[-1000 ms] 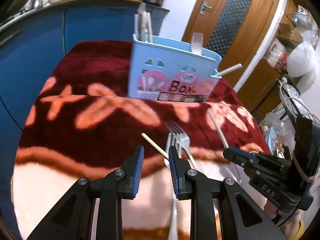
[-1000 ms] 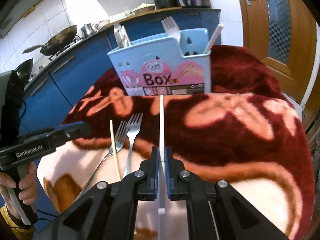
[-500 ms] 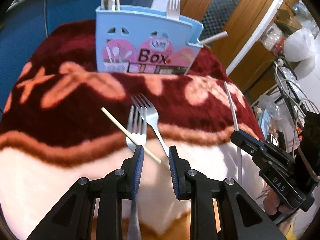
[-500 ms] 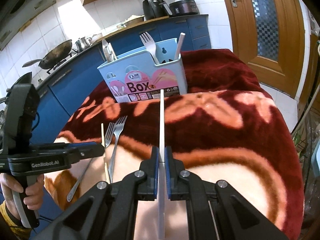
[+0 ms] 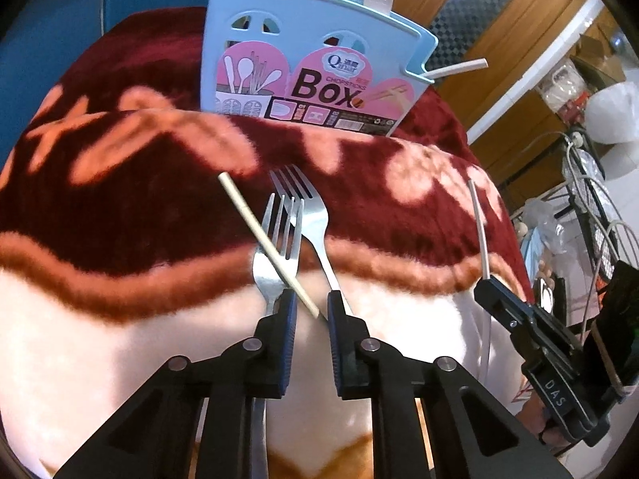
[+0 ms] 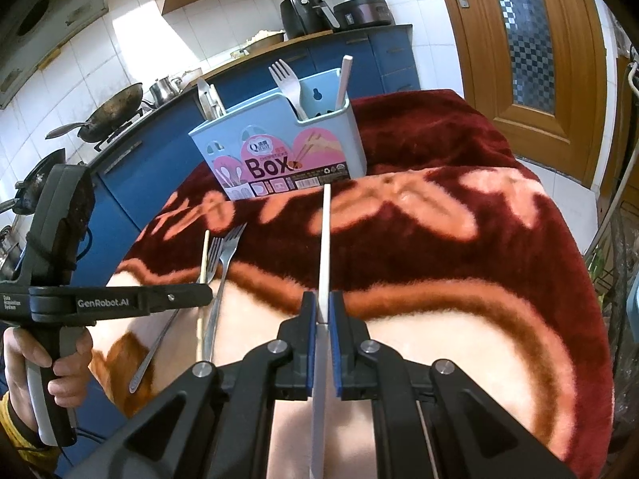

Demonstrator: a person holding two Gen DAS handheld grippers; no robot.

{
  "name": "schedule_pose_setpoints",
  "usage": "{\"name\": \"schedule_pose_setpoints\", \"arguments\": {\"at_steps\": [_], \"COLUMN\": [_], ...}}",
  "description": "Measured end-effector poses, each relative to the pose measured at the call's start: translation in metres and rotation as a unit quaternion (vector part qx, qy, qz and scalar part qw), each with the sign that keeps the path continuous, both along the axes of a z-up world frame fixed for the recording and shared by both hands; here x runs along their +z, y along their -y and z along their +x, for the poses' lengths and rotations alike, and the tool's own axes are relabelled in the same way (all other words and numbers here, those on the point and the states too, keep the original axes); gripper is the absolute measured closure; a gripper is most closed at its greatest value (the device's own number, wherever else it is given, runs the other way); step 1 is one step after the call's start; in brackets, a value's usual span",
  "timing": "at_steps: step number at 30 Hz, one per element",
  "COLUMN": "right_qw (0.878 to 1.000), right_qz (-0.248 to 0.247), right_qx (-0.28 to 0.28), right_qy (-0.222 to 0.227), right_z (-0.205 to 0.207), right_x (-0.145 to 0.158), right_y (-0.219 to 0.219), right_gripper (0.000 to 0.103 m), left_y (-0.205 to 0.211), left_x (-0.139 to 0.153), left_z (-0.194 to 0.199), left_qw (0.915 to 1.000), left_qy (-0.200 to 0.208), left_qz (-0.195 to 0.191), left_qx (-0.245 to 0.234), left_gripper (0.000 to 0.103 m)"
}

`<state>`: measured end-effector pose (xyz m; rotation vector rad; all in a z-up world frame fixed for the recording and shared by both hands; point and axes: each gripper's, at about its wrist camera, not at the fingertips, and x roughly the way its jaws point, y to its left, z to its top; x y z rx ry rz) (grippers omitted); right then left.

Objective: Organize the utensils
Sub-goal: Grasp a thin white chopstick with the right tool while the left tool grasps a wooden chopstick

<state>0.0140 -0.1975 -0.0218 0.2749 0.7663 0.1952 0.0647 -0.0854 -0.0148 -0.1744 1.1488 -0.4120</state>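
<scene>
A light blue utensil box (image 5: 307,60) (image 6: 279,151) stands at the back of the red blanket, holding a fork, a chopstick and other utensils. Two metal forks (image 5: 279,247) (image 6: 223,263) and a wooden chopstick (image 5: 259,231) (image 6: 203,263) lie crossed on the blanket. My left gripper (image 5: 309,307) is open, low over the near end of that chopstick, with the fork handles beside its fingers. My right gripper (image 6: 322,315) is shut on a white chopstick (image 6: 324,247) that points toward the box; it also shows at the right of the left wrist view (image 5: 481,235).
The blanket (image 6: 459,239) covers a raised, rounded surface that drops off at the sides. Blue kitchen cabinets (image 6: 120,171) with pans stand behind and left. A wooden door (image 6: 531,40) and a wire rack (image 5: 591,215) are at the right.
My left gripper has moved forward and down onto the forks and wooden chopstick, staying open. My right gripper has drawn back and up with the white chopstick.
</scene>
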Motion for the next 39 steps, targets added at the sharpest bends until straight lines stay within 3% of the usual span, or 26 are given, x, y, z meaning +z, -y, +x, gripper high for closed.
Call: {"name": "schedule_pose_setpoints", "arguments": {"at_steps": [10, 17, 24, 32, 39], "right_qw": [0.997, 0.988, 0.98, 0.982, 0.992], "right_qz": [-0.042, -0.071, -0.071, -0.071, -0.009], "right_qx": [0.015, 0.041, 0.061, 0.061, 0.039], "right_qy": [-0.067, -0.129, -0.173, -0.164, -0.12], "right_z": [0.019, 0.043, 0.065, 0.065, 0.05], "right_x": [-0.009, -0.007, -0.007, -0.007, 0.003], "right_y": [-0.008, -0.017, -0.019, -0.021, -0.008], "right_gripper": [0.094, 0.094, 0.091, 0.095, 0.096], "left_y": [0.001, 0.009, 0.008, -0.008, -0.023], "left_x": [0.001, 0.0, 0.001, 0.004, 0.017], "left_z": [0.002, 0.018, 0.01, -0.006, -0.013], "left_qw": [0.9985, 0.9947, 0.9945, 0.9952, 0.9965], "left_qy": [-0.026, -0.059, -0.044, -0.04, -0.002], "left_qz": [0.029, 0.047, 0.037, -0.012, -0.03], "left_qx": [-0.039, -0.07, -0.087, -0.089, -0.078], "left_gripper": [0.091, 0.091, 0.093, 0.098, 0.099]}}
